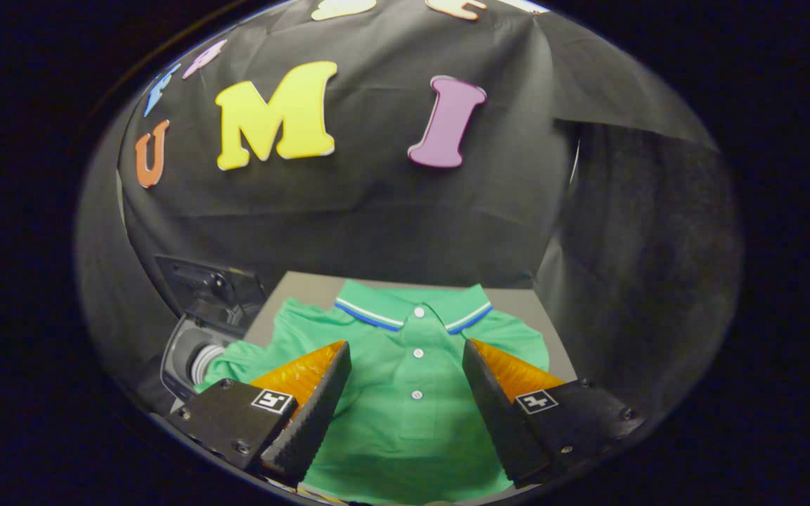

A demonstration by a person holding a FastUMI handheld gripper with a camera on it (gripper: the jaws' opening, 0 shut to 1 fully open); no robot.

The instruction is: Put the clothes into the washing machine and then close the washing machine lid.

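**Jaws spread wide above the green shirt**

Seen along the gripper (pixel 405 414): jaws released, set well apart, gripping nothing, one finger over each side of the chest. Laid flat on the grey surface (pixel 517 301) between and beyond them, a green polo shirt (pixel 412 422), front up, collar farthest from the fingers, trimmed in white and blue stripes. Three white buttons in a line down the placket, midway between the fingers. Whether fingertips touch the cloth: cannot tell. To the shirt's left, just beside a sleeve, a small washing machine (pixel 190 355), lid (pixel 208 284) raised and tilted back, round drum opening exposed. Behind everything, black cloth wall.
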